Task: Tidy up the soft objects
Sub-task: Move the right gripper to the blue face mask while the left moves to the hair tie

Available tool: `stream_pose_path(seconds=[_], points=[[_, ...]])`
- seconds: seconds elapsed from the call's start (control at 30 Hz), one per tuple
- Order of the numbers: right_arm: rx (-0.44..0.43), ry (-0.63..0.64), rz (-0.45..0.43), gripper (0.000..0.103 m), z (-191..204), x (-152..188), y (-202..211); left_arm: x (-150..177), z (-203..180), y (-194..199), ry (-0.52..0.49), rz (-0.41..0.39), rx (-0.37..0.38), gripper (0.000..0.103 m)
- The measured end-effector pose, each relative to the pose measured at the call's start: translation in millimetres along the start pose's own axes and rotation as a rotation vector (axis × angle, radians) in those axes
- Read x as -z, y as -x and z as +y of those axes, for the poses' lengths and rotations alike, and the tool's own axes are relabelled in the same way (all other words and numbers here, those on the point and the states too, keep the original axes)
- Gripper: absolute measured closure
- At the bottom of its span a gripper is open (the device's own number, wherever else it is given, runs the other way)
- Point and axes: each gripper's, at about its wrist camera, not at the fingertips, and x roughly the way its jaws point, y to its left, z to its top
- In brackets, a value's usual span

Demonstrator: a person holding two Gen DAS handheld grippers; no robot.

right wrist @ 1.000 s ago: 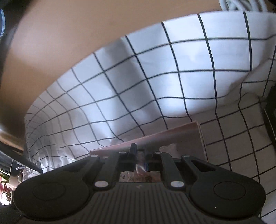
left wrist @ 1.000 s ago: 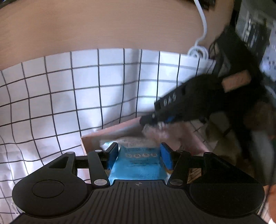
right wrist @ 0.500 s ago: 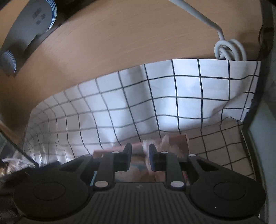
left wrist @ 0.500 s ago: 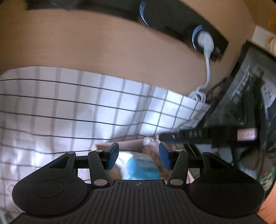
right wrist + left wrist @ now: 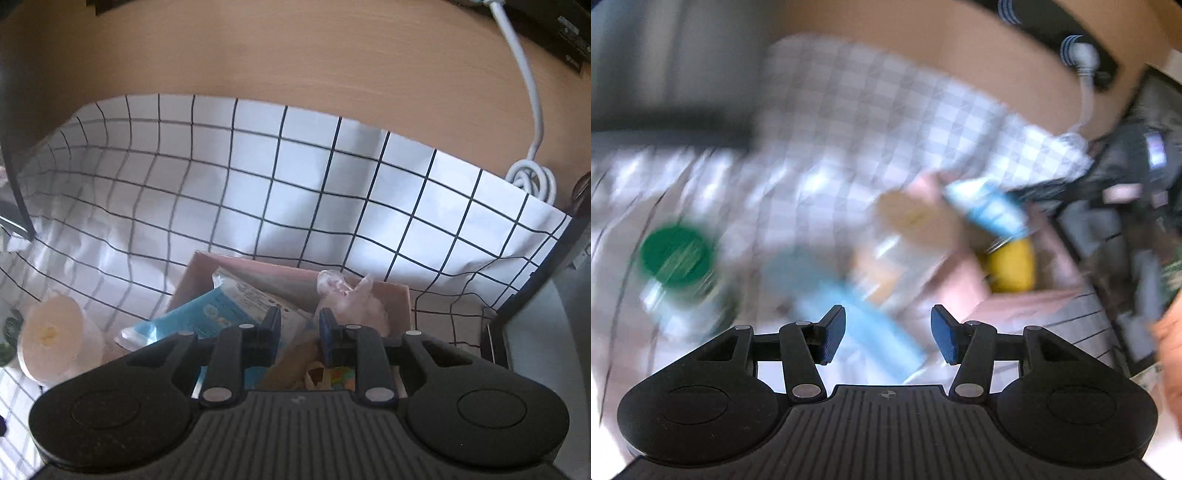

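Swung my left gripper (image 5: 888, 334) off the pink box (image 5: 397, 295) w/ jaws wide & empty; blue pack (image 5: 864, 325) lies just past its tips, lower centre, blurred. Right gripper (image 5: 298, 334) stands narrow, nothing between, over the box w/ crinkly pink bag (image 5: 351, 299) just above its tips. Risk: grabbing blind, I could knock the green-lid jar (image 5: 677, 258) at left on the checked surface (image 5: 258, 184).

A white cloth with a black grid (image 5: 303, 192) covers the light wooden tabletop (image 5: 295, 55). A white cable (image 5: 526, 85) trails across the wood and ends in a coil (image 5: 532, 177) at the cloth's far edge. A green-lidded jar (image 5: 677, 254) stands blurred on the cloth.
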Motion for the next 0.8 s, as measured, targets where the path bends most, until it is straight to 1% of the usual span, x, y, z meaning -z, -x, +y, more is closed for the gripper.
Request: stream_pose_path(seconds=[0.1,0.13,0.17,0.23,0.27,0.3,0.37,0.43,0.47,0.57,0.67,0.73,0.8], points=[[-0.036,0.006,-0.062,0.080,10,3,28,24,34,3,0.095,0.026,-0.060,0.047],[-0.063,0.017,-0.084,0.075,16,6,39,30,42,3,0.122,0.029,-0.075,0.047],[-0.092,0.030,-0.102,0.065,25,10,50,35,50,4,0.149,0.029,-0.086,0.047],[-0.130,0.058,-0.136,0.056,44,18,67,41,62,6,0.201,0.026,-0.106,0.047],[-0.154,0.076,-0.147,0.056,56,24,76,43,66,6,0.219,0.023,-0.116,0.047],[-0.184,0.095,-0.147,0.056,67,28,82,45,69,5,0.238,0.020,-0.126,0.047],[-0.271,0.121,-0.124,0.056,91,38,88,48,74,5,0.263,0.019,-0.131,0.047],[-0.343,0.153,-0.074,0.056,114,49,83,52,77,6,0.272,0.020,-0.133,0.047],[-0.363,0.186,-0.041,0.056,128,56,76,52,78,6,0.273,0.020,-0.133,0.047],[-0.340,0.312,0.013,0.056,165,77,54,55,78,10,0.274,0.016,-0.131,0.047],[-0.289,0.427,0.022,0.056,191,90,34,59,79,15,0.266,0.019,-0.128,0.047],[-0.288,0.463,0.044,0.056,200,95,22,60,81,17,0.275,0.030,-0.117,0.047],[-0.295,0.473,0.083,0.056,204,99,9,62,83,20,0.283,0.030,-0.112,0.047]])
